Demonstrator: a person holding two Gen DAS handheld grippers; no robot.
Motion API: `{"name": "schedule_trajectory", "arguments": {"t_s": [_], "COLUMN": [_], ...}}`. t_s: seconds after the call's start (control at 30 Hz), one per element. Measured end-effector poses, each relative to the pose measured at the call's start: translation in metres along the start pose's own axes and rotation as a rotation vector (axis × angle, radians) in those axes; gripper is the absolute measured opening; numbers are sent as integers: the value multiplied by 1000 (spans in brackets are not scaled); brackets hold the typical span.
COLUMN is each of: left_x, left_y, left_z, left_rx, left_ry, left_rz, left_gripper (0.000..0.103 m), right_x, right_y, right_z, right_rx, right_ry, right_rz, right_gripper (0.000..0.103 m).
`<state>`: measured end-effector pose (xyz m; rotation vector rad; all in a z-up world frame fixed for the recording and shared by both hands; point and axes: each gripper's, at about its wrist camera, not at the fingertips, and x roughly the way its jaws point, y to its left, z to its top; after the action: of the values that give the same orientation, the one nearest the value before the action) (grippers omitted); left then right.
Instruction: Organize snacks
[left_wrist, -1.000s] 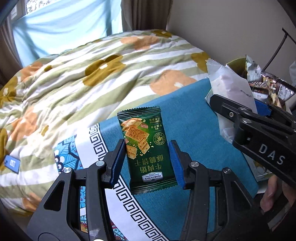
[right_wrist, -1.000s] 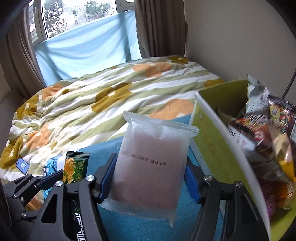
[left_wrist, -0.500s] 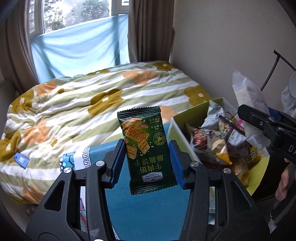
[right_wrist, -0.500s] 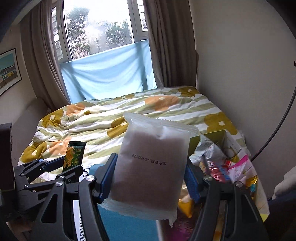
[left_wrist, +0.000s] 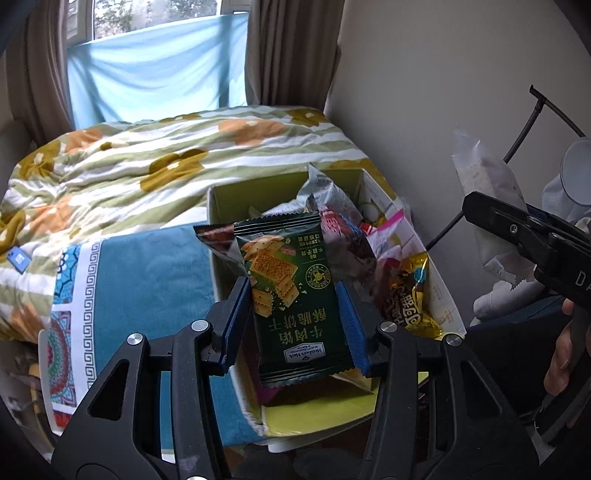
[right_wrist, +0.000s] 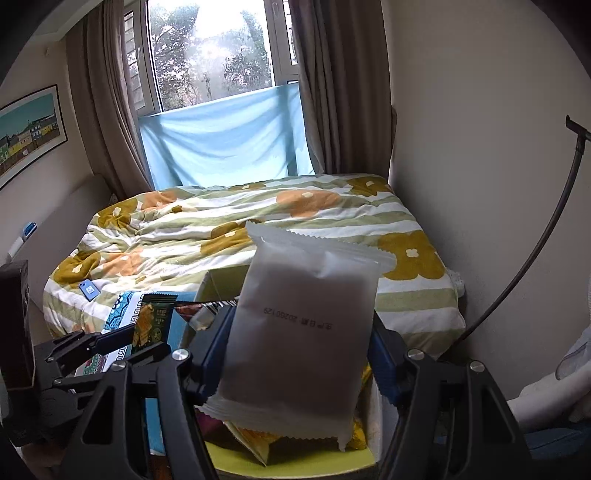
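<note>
The white packet (right_wrist: 299, 332) hides most of the snack box (right_wrist: 218, 280).

Both hand-held grippers have risen from low over the blue cloth (left_wrist: 147, 280). The left hand-held gripper (left_wrist: 293, 325) has carried its green cracker packet (left_wrist: 291, 299) from above the cloth to above the open snack box (left_wrist: 218, 206). The right hand-held gripper (right_wrist: 299, 365) has lifted its white pouch (right_wrist: 303, 332) over the box's near right corner.
</note>
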<state>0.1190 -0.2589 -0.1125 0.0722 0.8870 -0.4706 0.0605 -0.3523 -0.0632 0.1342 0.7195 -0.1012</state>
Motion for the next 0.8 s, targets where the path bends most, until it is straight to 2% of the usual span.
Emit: {"name": "schedule_trajectory", "arguments": {"t_s": [0.13,0.17,0.2,0.23,0.47,0.7,0.8], "left_x": [25,31,35,35,27,4,-3], "left_y": [-12,-12,-13,-15,2,31,42], "left_z": [-16,-19,-23,-26,-36,-39,-42], "left_rx": [1,2,2,-1,-35,-88,-112], "left_ry": [65,78,84,74,50,29,22], "left_rz": [22,36,61,78,93,167,173], "left_gripper": [47,65,94,103,103,103,103], "right_x": [8,10,14,17,25,31,41], "right_y": [-13,-16,-18,-19,-36,-29,-21], "right_z": [-18,-23,-27,-31,-53,-59,-58], "right_rx": [14,18,21,23,7,-25,-31], "right_ry": [46,57,69,80,134,164,173], "right_rz": [26,32,36,41,64,103,119], "right_gripper": [62,62,62,62,62,62,62]}}
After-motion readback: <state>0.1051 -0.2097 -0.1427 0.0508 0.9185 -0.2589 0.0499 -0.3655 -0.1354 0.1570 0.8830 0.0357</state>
